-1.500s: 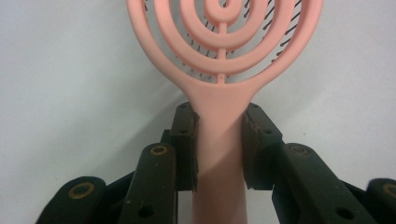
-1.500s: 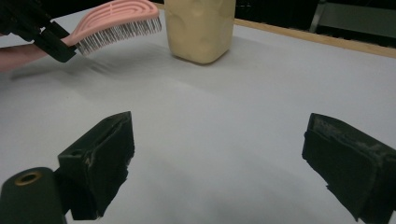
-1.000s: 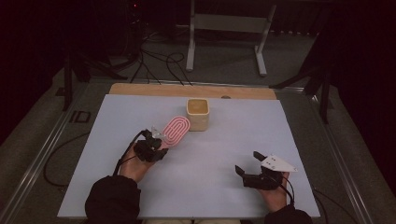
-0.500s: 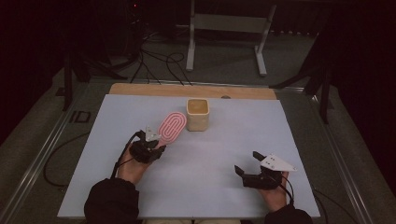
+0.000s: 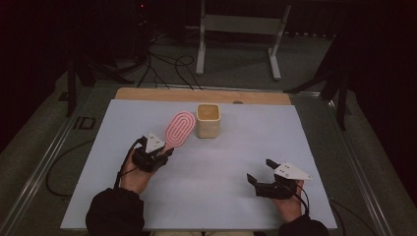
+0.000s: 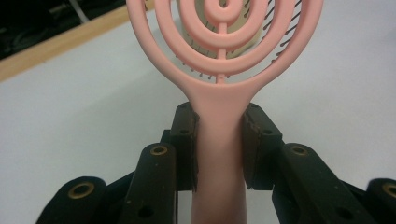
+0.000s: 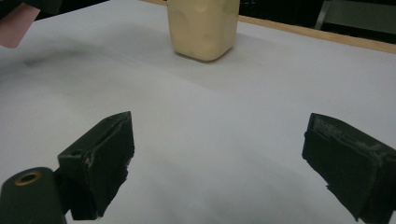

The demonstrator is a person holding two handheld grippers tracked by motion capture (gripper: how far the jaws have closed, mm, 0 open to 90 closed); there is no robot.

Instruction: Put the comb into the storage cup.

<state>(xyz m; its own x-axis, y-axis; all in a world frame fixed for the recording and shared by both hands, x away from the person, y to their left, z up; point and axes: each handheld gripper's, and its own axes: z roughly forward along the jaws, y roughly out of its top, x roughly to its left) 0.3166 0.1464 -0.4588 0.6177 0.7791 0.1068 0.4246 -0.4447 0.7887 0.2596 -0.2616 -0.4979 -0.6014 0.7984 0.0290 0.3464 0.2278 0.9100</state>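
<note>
Left gripper (image 5: pixel 164 151) pinches the pink hairbrush (image 5: pixel 179 129) by its handle; brush's long axis points far-right toward the cream cup (image 5: pixel 208 121), just beside. Right gripper (image 5: pixel 259 170) spread, idle.

The pink hairbrush (image 5: pixel 178 130), oval head of concentric rings, held by its handle, angling toward the cream cup (image 5: pixel 208 120).
</note>
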